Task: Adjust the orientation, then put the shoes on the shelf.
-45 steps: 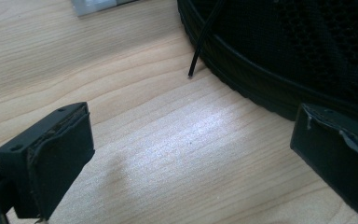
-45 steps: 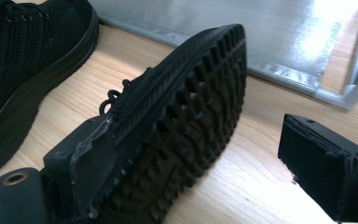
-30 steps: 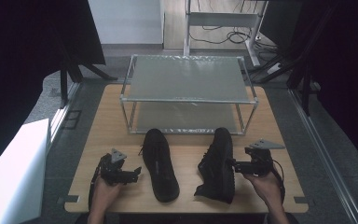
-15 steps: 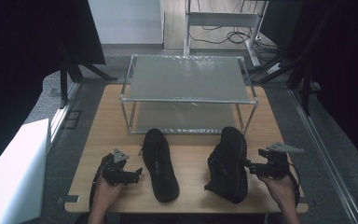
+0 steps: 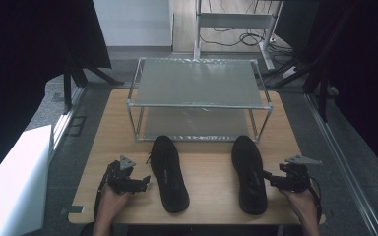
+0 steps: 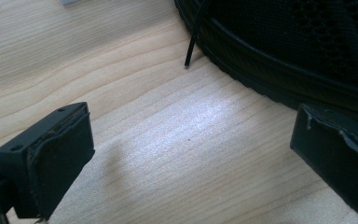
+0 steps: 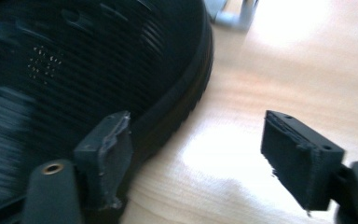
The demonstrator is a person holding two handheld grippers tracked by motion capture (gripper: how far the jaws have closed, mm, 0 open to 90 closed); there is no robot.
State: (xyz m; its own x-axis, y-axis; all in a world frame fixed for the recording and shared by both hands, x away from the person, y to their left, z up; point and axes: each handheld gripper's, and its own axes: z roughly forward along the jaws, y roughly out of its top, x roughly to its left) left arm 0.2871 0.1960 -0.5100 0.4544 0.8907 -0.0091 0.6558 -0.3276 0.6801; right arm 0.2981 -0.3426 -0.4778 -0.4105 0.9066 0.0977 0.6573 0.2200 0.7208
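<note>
The ribbed-soled black shoe (image 5: 249,173) lies sole-up on grained wood beside the right claw (image 5: 270,178), gaping, just narrowing.

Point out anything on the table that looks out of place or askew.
The right shoe lies flipped, its ribbed sole up, while the left shoe sits upright with its opening showing. A loose lace end trails onto the wooden table. Nothing looks spilled or damaged.

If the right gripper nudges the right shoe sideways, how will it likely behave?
The right shoe lies with its ribbed sole turned up, so it will probably slide on the smooth table rather than grip. Its long narrow shape suggests it may pivot if pushed near one end. The mesh upper seen on the left shoe hints it is light and flexes.
</note>
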